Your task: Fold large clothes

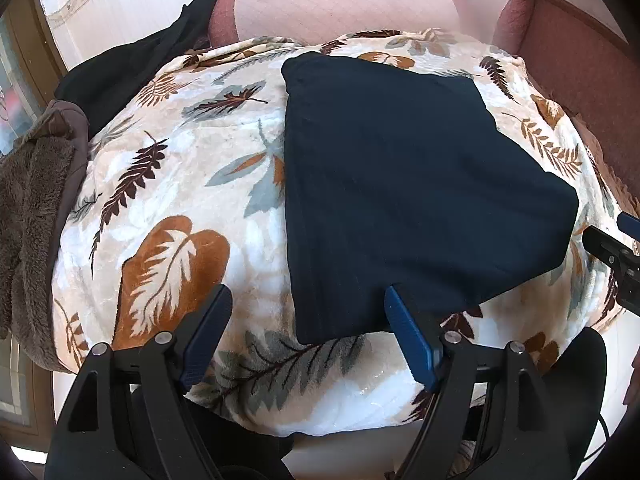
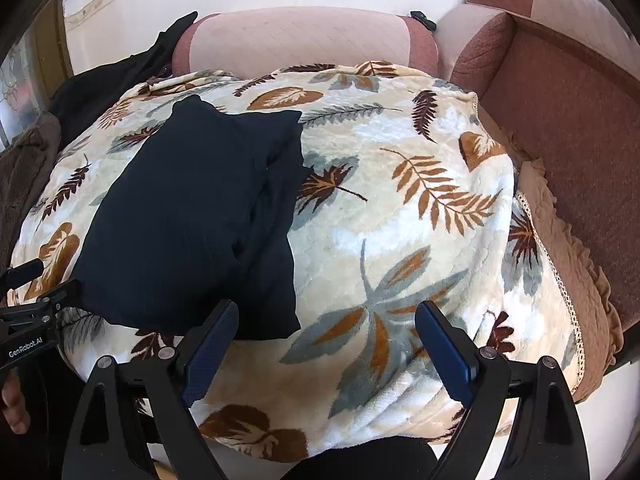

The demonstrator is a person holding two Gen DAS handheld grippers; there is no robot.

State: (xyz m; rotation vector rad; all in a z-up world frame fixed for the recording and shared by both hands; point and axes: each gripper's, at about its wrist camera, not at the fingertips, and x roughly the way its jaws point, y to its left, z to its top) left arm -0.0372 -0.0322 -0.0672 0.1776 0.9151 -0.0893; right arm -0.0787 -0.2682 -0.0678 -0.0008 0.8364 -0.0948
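Note:
A dark navy garment [image 1: 400,192] lies folded into a compact rectangle on a leaf-patterned blanket [image 1: 172,184]. It also shows in the right wrist view [image 2: 200,220], left of centre. My left gripper [image 1: 308,300] is open and empty, hovering just short of the garment's near edge; its right finger [image 1: 408,332] overlaps that edge. My right gripper [image 2: 326,320] is open and empty, its left finger [image 2: 212,340] near the garment's near right corner. Each gripper's body shows at the edge of the other's view: the right gripper [image 1: 620,256] and the left gripper [image 2: 32,312].
The blanket [image 2: 400,208] covers a raised surface. Pink and maroon sofa cushions [image 1: 344,8] stand behind, with a sofa seat [image 2: 560,92] on the right. A black garment [image 1: 132,60] and a brown fleece item [image 1: 32,200] lie at the left.

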